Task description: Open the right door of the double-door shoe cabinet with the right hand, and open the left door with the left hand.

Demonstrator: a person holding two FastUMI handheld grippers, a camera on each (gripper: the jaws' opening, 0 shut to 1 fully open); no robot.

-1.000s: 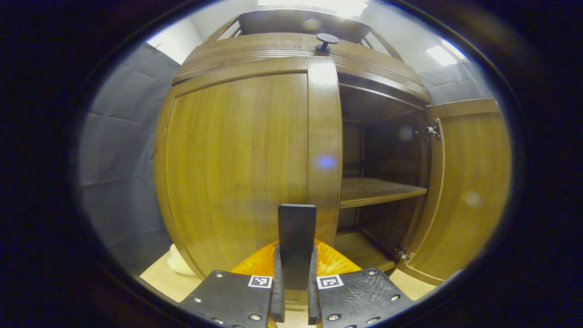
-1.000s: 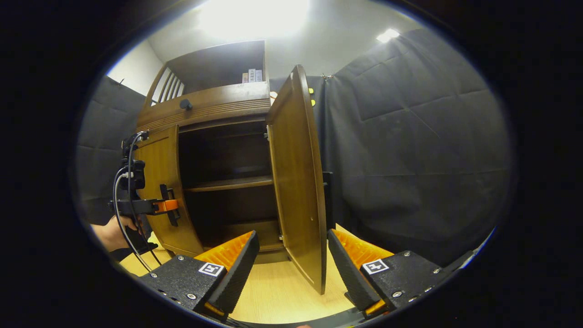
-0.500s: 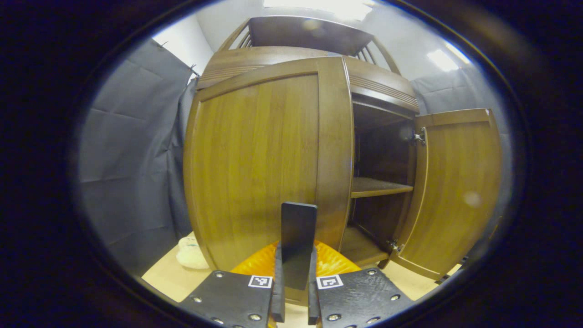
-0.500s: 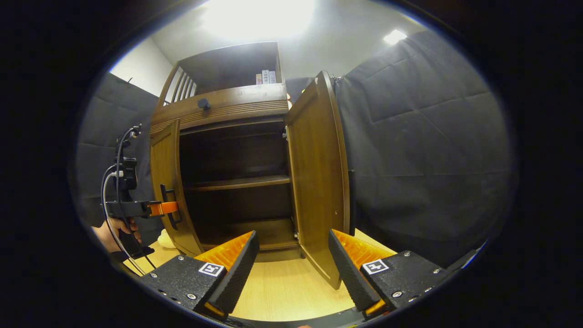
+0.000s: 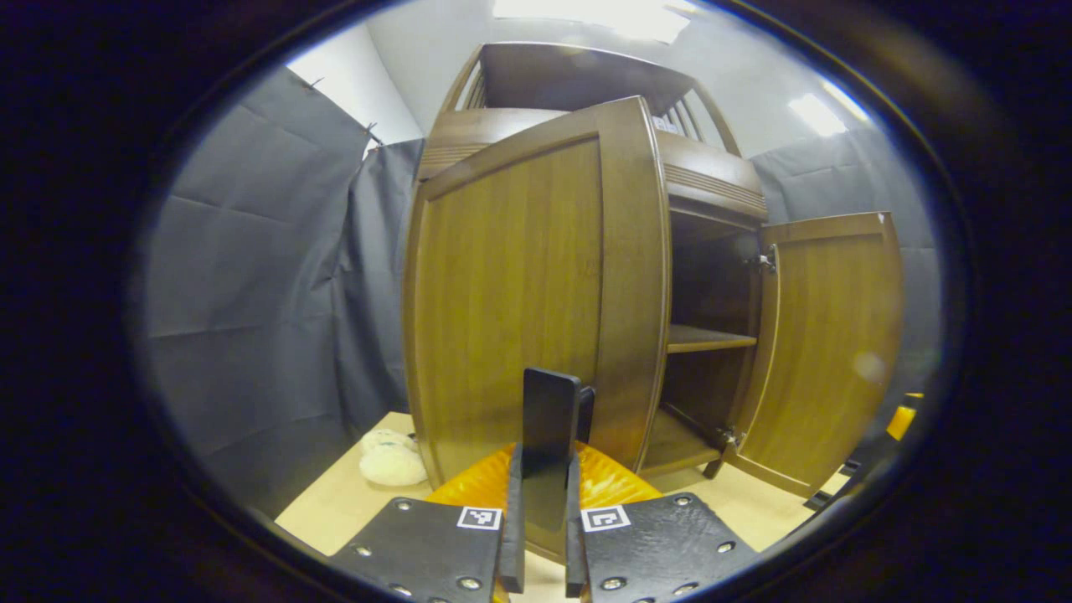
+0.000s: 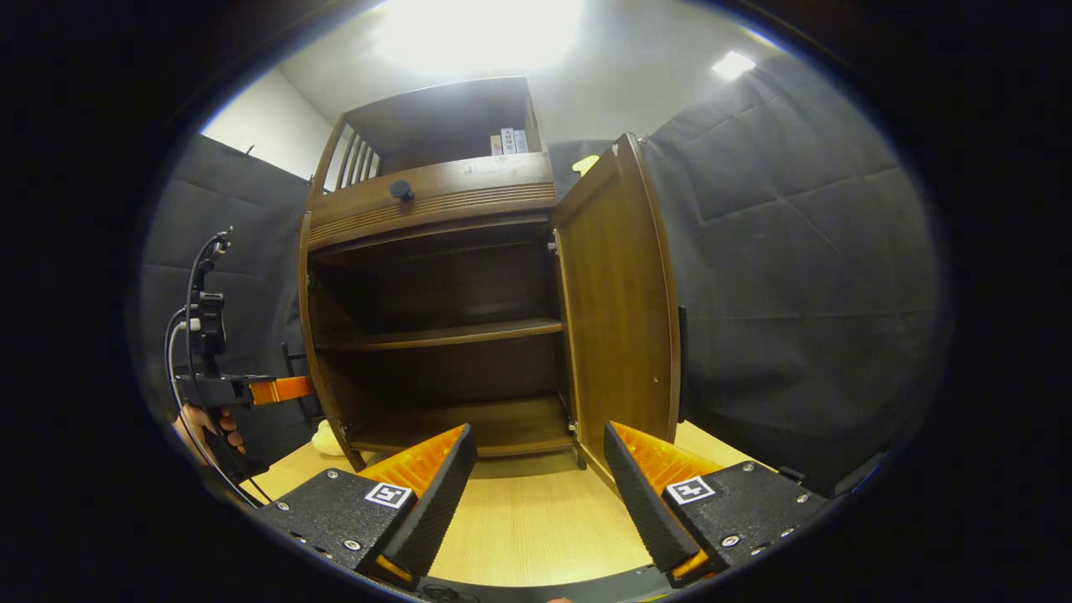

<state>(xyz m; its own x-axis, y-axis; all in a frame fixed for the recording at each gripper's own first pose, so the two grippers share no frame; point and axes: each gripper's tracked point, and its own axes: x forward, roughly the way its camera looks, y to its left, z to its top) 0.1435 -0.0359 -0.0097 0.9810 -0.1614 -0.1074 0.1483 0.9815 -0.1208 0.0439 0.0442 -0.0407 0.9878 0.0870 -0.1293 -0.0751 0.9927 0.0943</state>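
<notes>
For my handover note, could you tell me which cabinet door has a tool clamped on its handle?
The left door: the left tool is shut on its handle. The right door stands free, ahead of the open right tool.

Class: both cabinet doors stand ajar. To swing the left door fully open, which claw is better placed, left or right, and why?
Left. The left claw is shut on the left door's handle, while the right claw hangs open in front of the cabinet, gripping nothing, clear of the right door.
</notes>
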